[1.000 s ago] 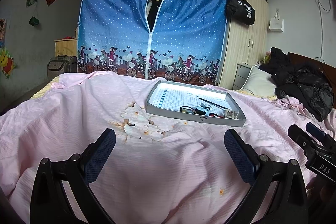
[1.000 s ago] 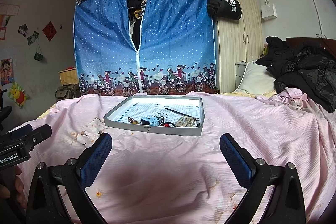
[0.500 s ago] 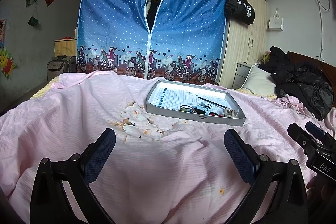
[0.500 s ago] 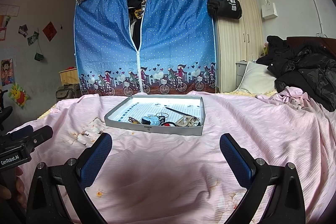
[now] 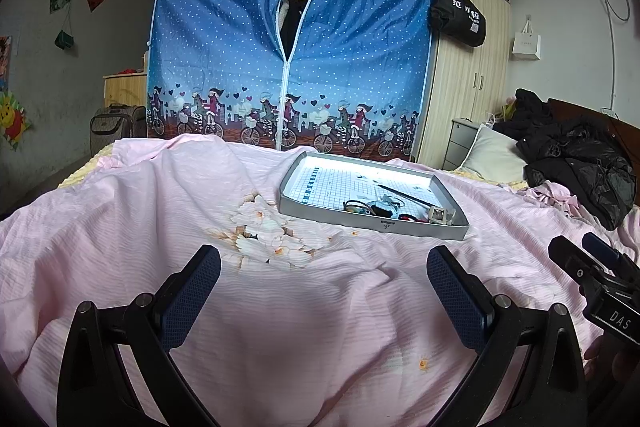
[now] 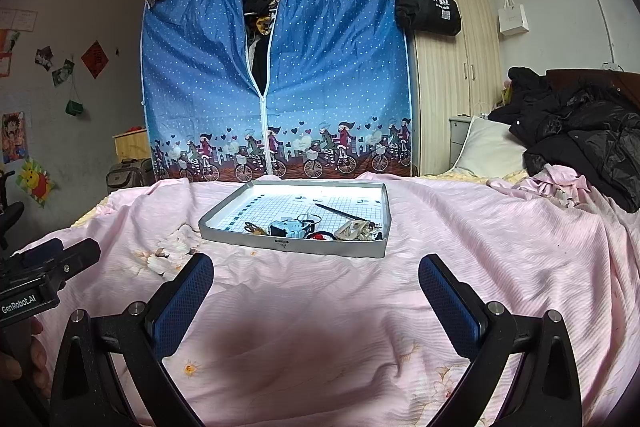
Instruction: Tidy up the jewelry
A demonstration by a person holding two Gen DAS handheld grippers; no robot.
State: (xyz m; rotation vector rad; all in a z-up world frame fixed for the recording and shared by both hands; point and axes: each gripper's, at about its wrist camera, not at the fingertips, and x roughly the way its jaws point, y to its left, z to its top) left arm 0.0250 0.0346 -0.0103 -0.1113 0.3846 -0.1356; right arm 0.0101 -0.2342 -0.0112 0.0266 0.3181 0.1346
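Right wrist: rectangular grey tray (image 6: 292, 247), tangled jewelry (image 6: 316, 227), wrinkled pink bedspread (image 6: 460, 247)

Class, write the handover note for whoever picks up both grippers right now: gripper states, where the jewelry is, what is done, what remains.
Left gripper: open, empty, above the pink bedspread.
Right gripper: open, empty, facing the tray.
Grey tray sits on the bed ahead; the jewelry pile lies jumbled along its near edge, a thin dark stick behind it.
Done: nothing sorted.
Left: reach in, separate and arrange every piece.
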